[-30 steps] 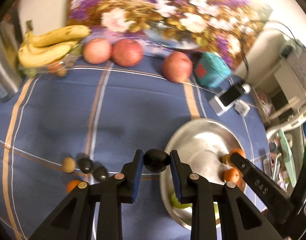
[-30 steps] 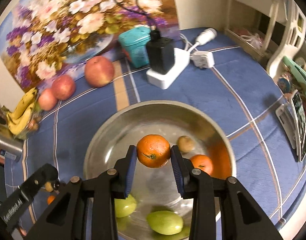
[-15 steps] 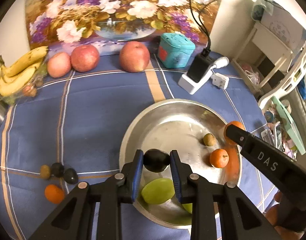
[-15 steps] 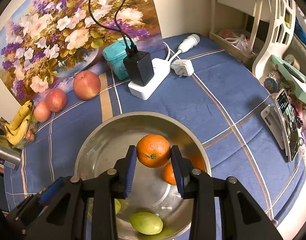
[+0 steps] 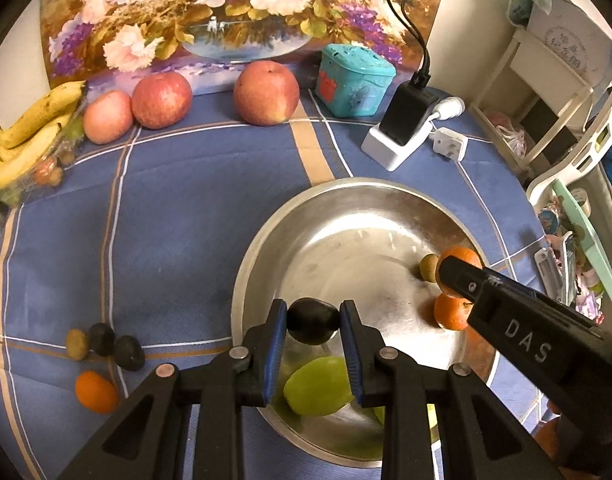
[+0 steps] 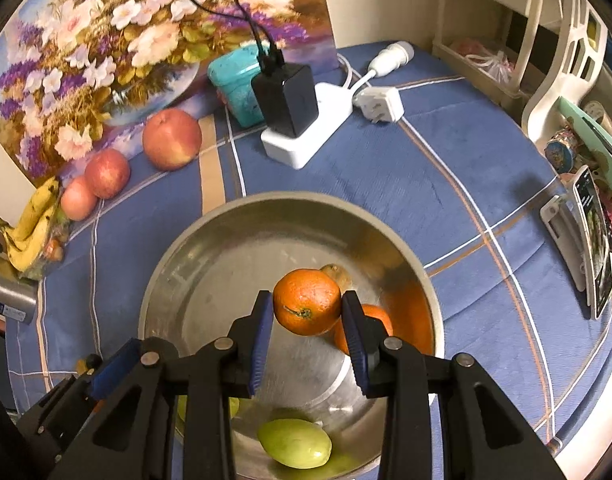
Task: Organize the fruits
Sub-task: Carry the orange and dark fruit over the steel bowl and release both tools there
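Steel bowl (image 5: 265, 248); tongs (image 5: 313, 320) grip smooth dark round fruit (image 5: 312, 320).

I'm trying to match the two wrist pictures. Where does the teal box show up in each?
Left wrist: teal box at upper centre-right, between the nearest apple and the black charger.
Right wrist: teal box at upper centre-left, partly behind that charger.
Shared landmark: the flower painting behind it.
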